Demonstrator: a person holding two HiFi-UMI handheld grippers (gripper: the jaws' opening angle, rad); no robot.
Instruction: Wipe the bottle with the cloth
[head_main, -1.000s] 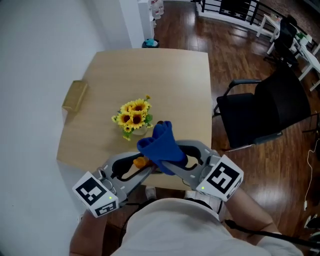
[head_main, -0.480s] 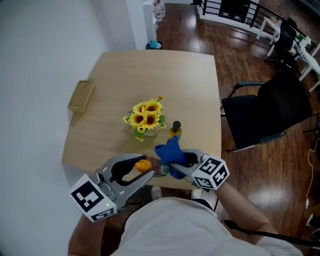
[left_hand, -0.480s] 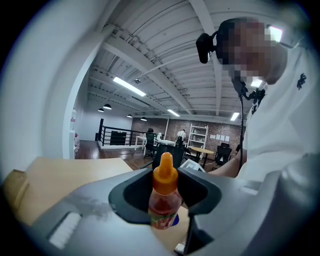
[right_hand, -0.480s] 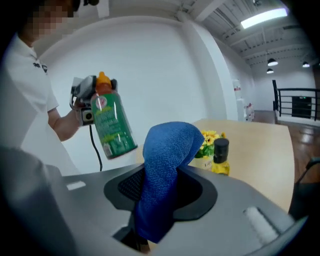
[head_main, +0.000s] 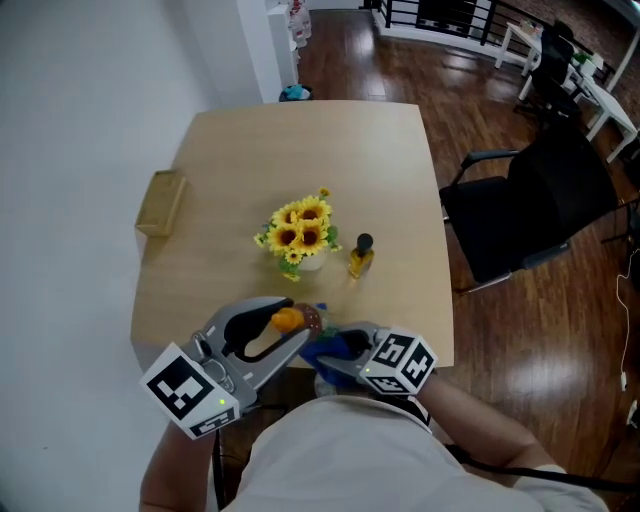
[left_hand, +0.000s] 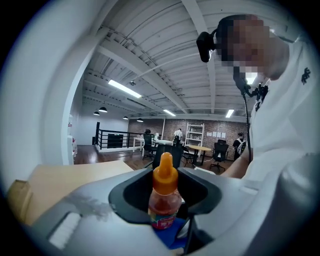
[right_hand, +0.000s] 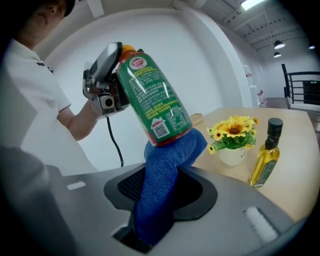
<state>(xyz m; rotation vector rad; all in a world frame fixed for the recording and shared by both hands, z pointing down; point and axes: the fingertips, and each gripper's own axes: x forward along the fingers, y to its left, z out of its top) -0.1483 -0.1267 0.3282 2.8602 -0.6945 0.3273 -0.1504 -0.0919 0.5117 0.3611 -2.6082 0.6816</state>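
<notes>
A sauce bottle (right_hand: 150, 97) with an orange cap (head_main: 287, 319) and a green label is held tilted in my left gripper (head_main: 288, 332), which is shut on it. The left gripper view shows the bottle (left_hand: 165, 197) upright between the jaws, cap toward the camera. My right gripper (head_main: 327, 357) is shut on a blue cloth (right_hand: 162, 180). The cloth's upper end presses against the bottle's base. In the head view the cloth (head_main: 337, 345) shows just right of the cap, above the table's near edge.
On the light wooden table (head_main: 240, 150) stand a pot of sunflowers (head_main: 303, 232) and a small oil bottle (head_main: 361, 257) with a black cap. A wooden box (head_main: 160, 203) lies at the left edge. A black chair (head_main: 540, 200) stands to the right.
Both grippers have drawn back toward the person, at the table's near edge. The cloth has dropped from over the bottle to its base, so the oil bottle now shows.
</notes>
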